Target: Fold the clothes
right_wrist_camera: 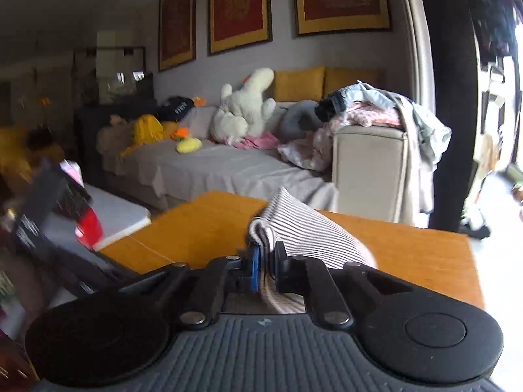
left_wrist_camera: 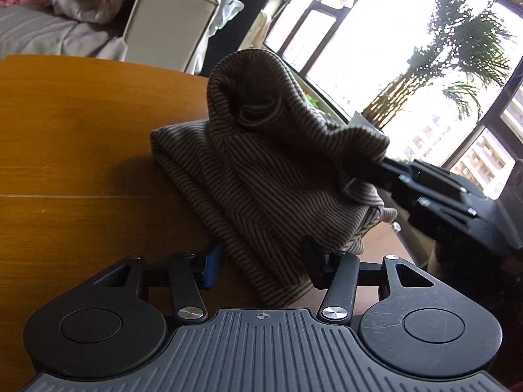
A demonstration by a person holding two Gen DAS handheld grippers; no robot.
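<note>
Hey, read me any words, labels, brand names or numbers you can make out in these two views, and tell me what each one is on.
No text reads for certain.
Black cushion on the sofa: white letters, too blurred to read.
Three framed pictures: gold patterns, no legible characters.
Left gripper, seen from the right wrist: pale printed marks, smeared by motion.
Striped garment: no label showing.

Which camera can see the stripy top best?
The left wrist view: the brown striped knit garment fills it, draped over the orange wooden table. The right wrist view shows only a folded edge pinched in the right gripper.
</note>
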